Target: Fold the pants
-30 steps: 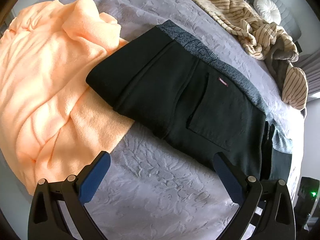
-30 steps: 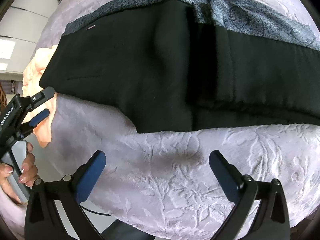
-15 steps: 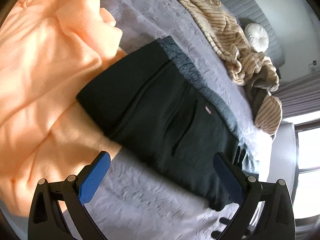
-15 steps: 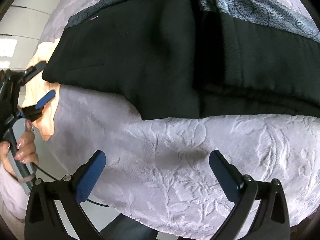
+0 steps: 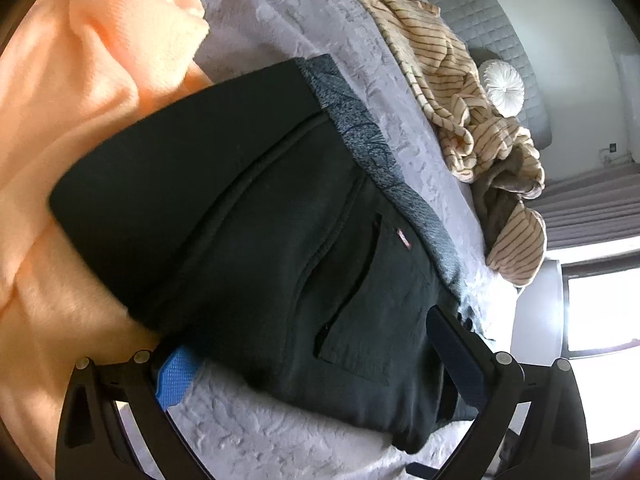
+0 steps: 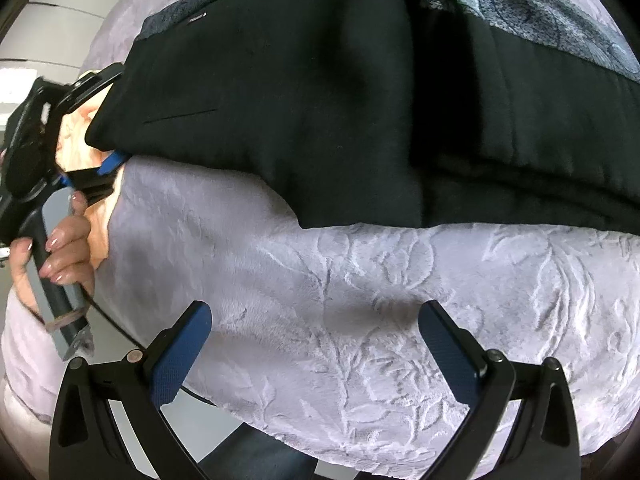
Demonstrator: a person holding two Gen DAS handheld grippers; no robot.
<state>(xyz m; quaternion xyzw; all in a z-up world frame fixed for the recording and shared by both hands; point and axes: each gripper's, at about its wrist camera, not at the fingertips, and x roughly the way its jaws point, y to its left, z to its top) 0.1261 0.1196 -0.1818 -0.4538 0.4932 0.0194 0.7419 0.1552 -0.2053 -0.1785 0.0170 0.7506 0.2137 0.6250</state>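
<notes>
The black pants (image 5: 248, 208) lie folded on the lilac bedspread (image 5: 280, 432), a grey patterned waistband (image 5: 360, 140) along their far edge. My left gripper (image 5: 316, 360) is open and straddles their near edge; its left pad (image 5: 176, 372) is partly tucked under the cloth and its right finger (image 5: 452, 356) lies over it. In the right wrist view the pants (image 6: 360, 100) fill the top. My right gripper (image 6: 316, 348) is open over bare bedspread (image 6: 360, 288), short of the pants' edge. The left gripper (image 6: 102, 124) shows at their left corner, held by a hand (image 6: 64, 256).
An orange blanket (image 5: 80, 120) lies under and left of the pants. A beige striped garment (image 5: 460, 100) is heaped at the far right, near a white round cushion (image 5: 502, 88) and a grey quilted headboard (image 5: 472, 12). A bright window (image 5: 600, 308) is at the right.
My left gripper has moved forward to the pants, and its open fingers now straddle their near edge. The right gripper has come slightly closer to the pants, still open.
</notes>
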